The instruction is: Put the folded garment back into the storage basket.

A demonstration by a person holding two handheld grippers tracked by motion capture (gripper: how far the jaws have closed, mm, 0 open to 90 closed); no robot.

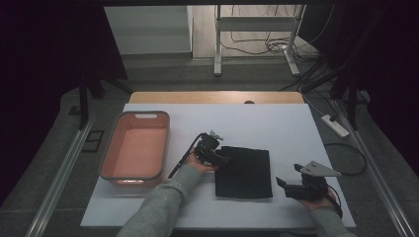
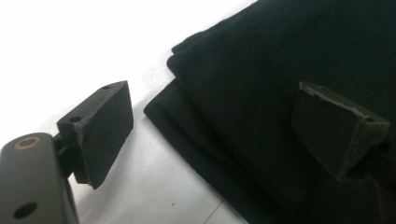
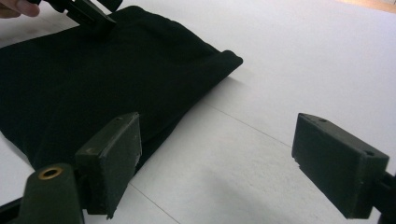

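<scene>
A folded black cloth (image 1: 244, 172) lies flat on the white table top (image 1: 257, 123), just right of centre. My left gripper (image 1: 222, 159) is at the cloth's upper left edge and is open. In the left gripper view (image 2: 208, 88) one jaw hangs over bare table and the other over the cloth (image 2: 280, 56), near a folded corner. My right gripper (image 1: 289, 175) rests right of the cloth near the front edge, also open. The right gripper view (image 3: 215, 116) has the cloth (image 3: 93, 74) at its left jaw and the left gripper (image 3: 86, 11) on the cloth's far side.
A pink rectangular basket (image 1: 143, 114) stands on the table's left side, with nothing visible in it. Behind the white top is a wooden strip (image 1: 217, 97). A power strip (image 1: 335, 126) and cables lie on the floor to the right.
</scene>
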